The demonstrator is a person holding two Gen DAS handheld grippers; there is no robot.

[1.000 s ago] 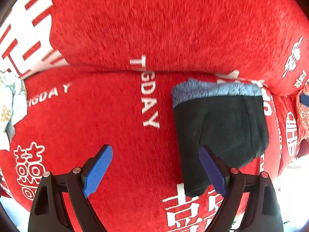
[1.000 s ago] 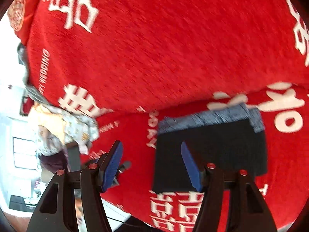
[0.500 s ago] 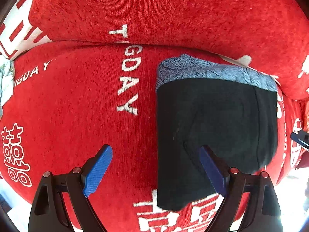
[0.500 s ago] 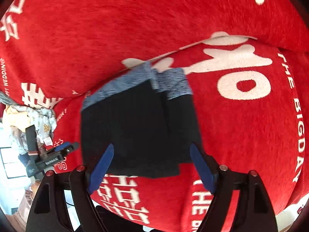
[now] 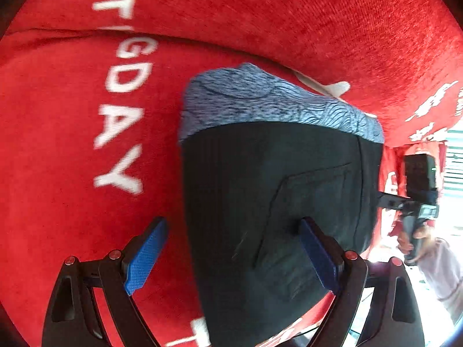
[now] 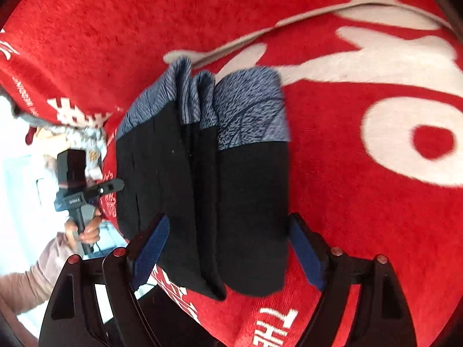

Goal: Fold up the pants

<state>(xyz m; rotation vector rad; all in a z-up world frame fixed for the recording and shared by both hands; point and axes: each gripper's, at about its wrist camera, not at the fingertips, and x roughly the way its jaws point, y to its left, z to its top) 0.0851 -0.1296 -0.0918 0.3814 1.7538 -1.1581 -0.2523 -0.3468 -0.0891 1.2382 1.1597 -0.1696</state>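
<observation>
While a second ago the pants (image 5: 277,202) were viewed from afar, both spread, empty tongs, left (image 5: 231,257) and right (image 6: 228,251), are now brought over the folded bundle, suggesting a further fold.

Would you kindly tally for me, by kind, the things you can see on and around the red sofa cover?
Folded black pants with a blue-grey waistband: 1
Red sofa cover with white lettering: 1
Hand-held grippers, both open: 2 (left hand-held gripper, right hand-held gripper)
Total: 4
</observation>
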